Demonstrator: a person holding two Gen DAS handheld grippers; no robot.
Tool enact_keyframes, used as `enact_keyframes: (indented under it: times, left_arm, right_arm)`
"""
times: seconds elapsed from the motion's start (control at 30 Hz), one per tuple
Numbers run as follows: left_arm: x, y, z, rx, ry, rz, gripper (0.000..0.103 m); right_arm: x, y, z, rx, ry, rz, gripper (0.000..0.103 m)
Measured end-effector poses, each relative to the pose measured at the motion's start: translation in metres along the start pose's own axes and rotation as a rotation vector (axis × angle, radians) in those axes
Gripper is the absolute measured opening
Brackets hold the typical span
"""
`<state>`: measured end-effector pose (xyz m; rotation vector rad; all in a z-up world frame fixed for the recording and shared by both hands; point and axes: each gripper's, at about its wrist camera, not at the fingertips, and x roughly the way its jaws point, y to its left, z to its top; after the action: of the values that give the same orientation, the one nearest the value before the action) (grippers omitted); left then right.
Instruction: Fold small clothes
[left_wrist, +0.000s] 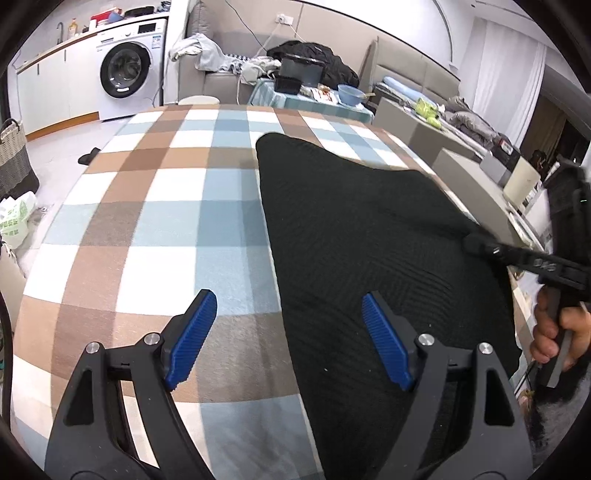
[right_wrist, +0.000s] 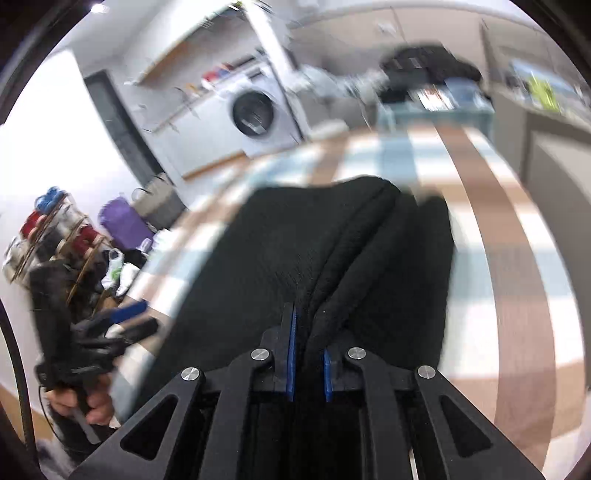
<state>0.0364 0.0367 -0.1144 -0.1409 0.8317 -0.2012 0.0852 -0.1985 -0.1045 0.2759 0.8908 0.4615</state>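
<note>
One black knitted garment (left_wrist: 369, 236) is spread on the desk (left_wrist: 155, 206), which is covered by a checked cloth of brown, blue and white squares. In the left wrist view the garment's left edge is seen running between the two blue-padded fingers of the left gripper (left_wrist: 290, 332): the right finger is set over the black fabric, the left finger over the bare checked cloth. These fingers are spread wide and nothing is held between them. Whether the fabric is touched by them cannot be told.

In the right wrist view a raised ridge of the same garment (right_wrist: 280, 258) is pinched between the two fingers of the right gripper (right_wrist: 308, 358), which are drawn narrow around the fold. From this grip the fabric is pulled up into a crease that runs away toward the far edge of the garment. Much of this view is blurred.

Two grippers are counted, each with two fingers, and one garment.

The right gripper (left_wrist: 517, 254) is seen from the left wrist view reaching in from the right at the garment's right edge, its handle held by the right hand (left_wrist: 557, 332). The left gripper (right_wrist: 122, 325) is seen at the left of the right wrist view, grasped from below by the left hand (right_wrist: 85, 402).
</note>
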Motion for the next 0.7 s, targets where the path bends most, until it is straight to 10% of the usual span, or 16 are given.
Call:
enact_keyframes:
  times: [0.27, 0.4, 0.57, 0.7]
  left_arm:
    - [0.008, -0.022, -0.009, 0.065, 0.028, -0.015, 0.079]
    - [0.009, -0.022, -0.009, 0.065, 0.029, -0.012, 0.079]
    - [0.005, -0.017, -0.007, 0.048, 0.017, -0.02, 0.079]
    - [0.008, -0.015, -0.006, 0.045, 0.031, -0.013, 0.079]
  right_arm:
    - [0.023, -0.039, -0.002, 0.14, 0.051, 0.098, 0.028]
    - [0.033, -0.032, 0.01, 0.118, 0.045, 0.063, 0.012]
    - [-0.01, -0.005, 0.034, -0.014, -0.106, 0.053, 0.01]
    - [-0.006, -0.023, 0.036, 0.007, -0.066, -0.067, 0.011]
